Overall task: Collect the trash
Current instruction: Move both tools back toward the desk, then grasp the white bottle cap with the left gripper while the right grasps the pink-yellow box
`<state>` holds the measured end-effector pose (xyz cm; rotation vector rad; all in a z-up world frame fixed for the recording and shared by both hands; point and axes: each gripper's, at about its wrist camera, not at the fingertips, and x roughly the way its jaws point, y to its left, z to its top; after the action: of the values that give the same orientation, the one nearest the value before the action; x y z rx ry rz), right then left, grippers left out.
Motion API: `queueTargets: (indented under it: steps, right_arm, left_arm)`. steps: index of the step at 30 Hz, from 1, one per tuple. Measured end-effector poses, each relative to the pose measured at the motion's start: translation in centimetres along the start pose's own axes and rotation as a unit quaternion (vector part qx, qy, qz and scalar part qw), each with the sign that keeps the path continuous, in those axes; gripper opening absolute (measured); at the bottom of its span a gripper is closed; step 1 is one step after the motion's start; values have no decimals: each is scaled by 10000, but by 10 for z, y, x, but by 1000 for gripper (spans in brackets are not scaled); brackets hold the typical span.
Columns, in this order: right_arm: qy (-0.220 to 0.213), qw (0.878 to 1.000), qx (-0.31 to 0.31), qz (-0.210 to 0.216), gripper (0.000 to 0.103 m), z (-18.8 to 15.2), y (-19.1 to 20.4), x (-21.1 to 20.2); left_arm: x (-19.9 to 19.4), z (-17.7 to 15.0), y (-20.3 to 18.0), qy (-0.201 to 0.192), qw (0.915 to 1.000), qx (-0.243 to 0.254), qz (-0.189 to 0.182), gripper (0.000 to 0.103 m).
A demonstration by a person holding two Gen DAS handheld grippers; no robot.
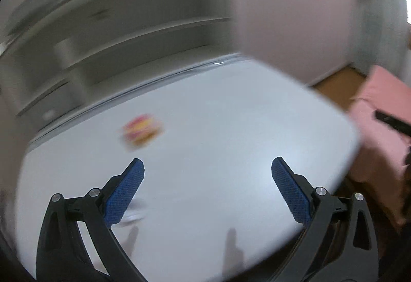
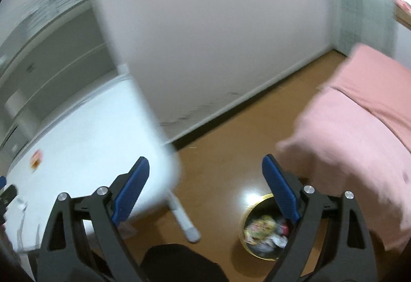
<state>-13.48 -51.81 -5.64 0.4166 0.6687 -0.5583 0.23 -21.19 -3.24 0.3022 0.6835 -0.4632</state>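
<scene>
Trash (image 2: pixel 267 232) in bin (image 2: pixel 242 224), right of table (image 2: pixel 84 133)

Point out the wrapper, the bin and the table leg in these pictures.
wrapper (image 1: pixel 141 132), left wrist view, middle of its blurred pink and yellow face.
bin (image 2: pixel 250 212), right wrist view, left part of its gold rim.
table leg (image 2: pixel 183 217), right wrist view, middle of the white leg.

Both wrist views look steeply down: left over the white table (image 1: pixel 205 128), right past its corner to the floor (image 2: pixel 226 153); both share the tabletop
</scene>
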Motion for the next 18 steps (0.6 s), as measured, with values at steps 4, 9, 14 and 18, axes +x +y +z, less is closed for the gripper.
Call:
queueTargets:
  steps: [4,9,14,18]
  right_arm:
    - [56,9964,-634,560,86,1,76,9]
    - [107,9880,-1246,908,86,-6,143,18]
    - [178,9829,-1451,1120,86,-11,176,23]
    - [216,9807,-1530,1202,86,-17,186,24]
  left_arm:
    - [10,-30,43,288,9978,-359,477,96]
    - [27,-51,65,452,9948,-572,715,96]
    - [35,-51,78,581,9935,-872,447,94]
    - [43,-52,78,764,9931,-845,283,74]
